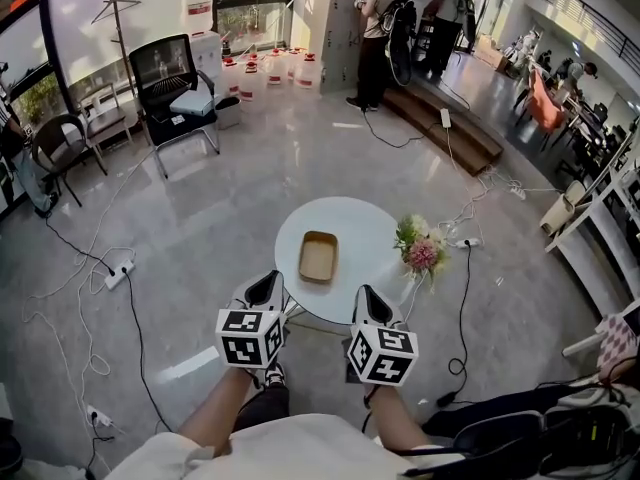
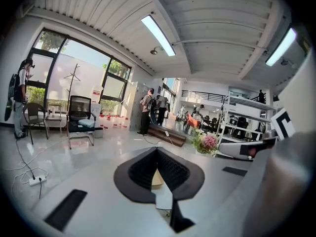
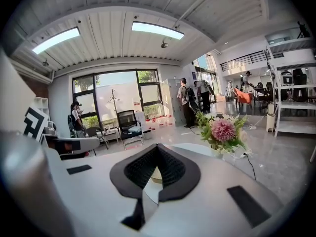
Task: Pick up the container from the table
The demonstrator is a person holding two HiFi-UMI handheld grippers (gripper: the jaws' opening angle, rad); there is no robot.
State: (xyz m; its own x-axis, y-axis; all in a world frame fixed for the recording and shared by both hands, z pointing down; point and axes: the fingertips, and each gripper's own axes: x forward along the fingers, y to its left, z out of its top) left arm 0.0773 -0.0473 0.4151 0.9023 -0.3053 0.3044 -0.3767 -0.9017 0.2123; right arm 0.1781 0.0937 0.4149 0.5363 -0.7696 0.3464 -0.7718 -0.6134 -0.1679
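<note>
A shallow tan container [image 1: 319, 256] lies on the round white table [image 1: 362, 226], left of its middle. Both grippers hover at the table's near edge, short of the container. My left gripper [image 1: 268, 280] points at the table's near left rim, its jaws shut and empty. My right gripper [image 1: 367, 295] sits level with it to the right, also shut with nothing held. In the left gripper view a sliver of the container [image 2: 157, 179] shows behind the closed jaws of the left gripper [image 2: 157, 150]. The right gripper view shows the container [image 3: 156, 175] the same way behind the right gripper [image 3: 158, 146].
A bunch of pink and white flowers [image 1: 420, 249] stands at the table's right edge. Cables and a power strip [image 1: 118, 273] lie on the glossy floor to the left. A black office chair [image 1: 175, 83] and a wooden step [image 1: 445, 118] stand farther back, with people [image 1: 378, 33] beyond.
</note>
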